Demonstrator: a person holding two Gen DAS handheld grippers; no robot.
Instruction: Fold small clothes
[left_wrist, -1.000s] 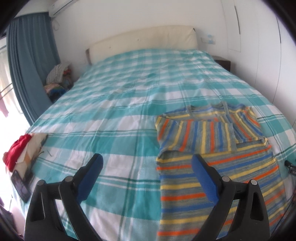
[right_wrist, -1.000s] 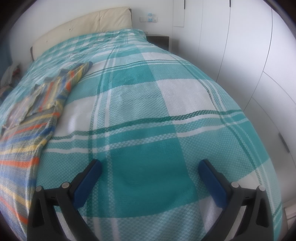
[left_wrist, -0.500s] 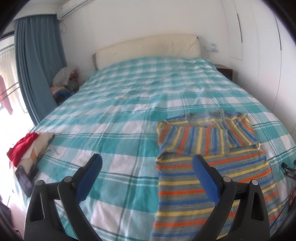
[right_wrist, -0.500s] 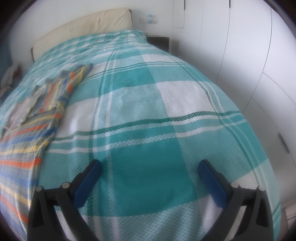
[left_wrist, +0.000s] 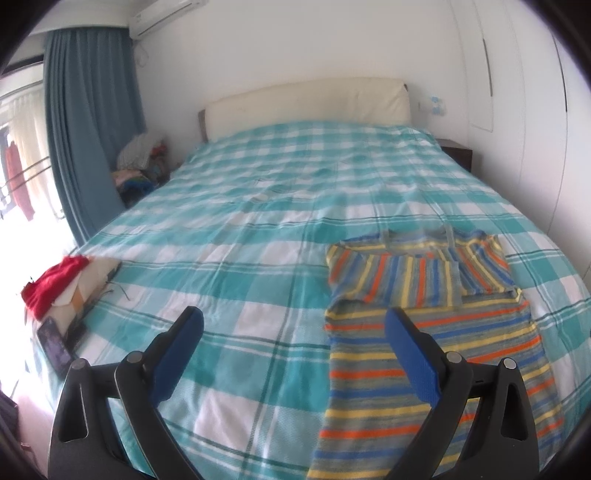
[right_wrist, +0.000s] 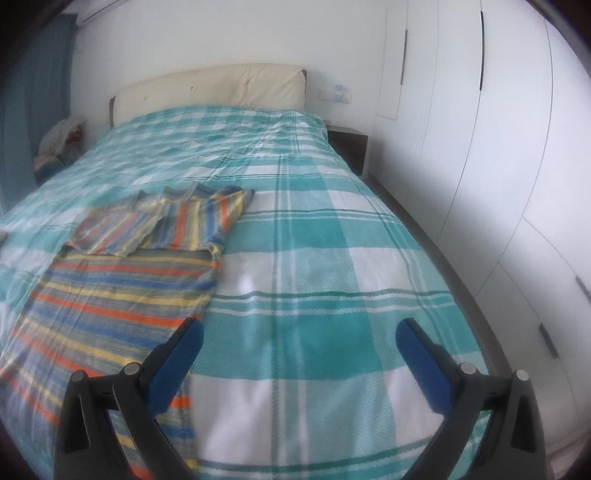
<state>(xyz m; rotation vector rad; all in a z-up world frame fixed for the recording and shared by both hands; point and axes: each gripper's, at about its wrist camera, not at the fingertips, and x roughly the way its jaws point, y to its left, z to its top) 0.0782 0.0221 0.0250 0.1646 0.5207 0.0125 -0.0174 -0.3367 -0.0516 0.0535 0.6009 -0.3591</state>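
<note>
A small striped shirt (left_wrist: 424, 317) in orange, blue, yellow and grey lies flat on the teal checked bed cover, both sleeves folded in over its chest. It also shows in the right wrist view (right_wrist: 122, 291) at the left. My left gripper (left_wrist: 291, 332) is open and empty, held above the bed, with its right finger over the shirt's left half. My right gripper (right_wrist: 299, 339) is open and empty above the cover, with its left finger over the shirt's right edge.
The bed (left_wrist: 258, 206) fills both views, with a cream headboard (left_wrist: 306, 99) at the far end. A red cloth and a phone (left_wrist: 55, 343) lie at the bed's left edge. White wardrobes (right_wrist: 517, 147) stand along the right. A blue curtain (left_wrist: 88, 122) hangs at the left.
Both grippers have lifted and pulled back from the bed, so more of the room and shirt shows. The shirt has not moved. Both stay open.
</note>
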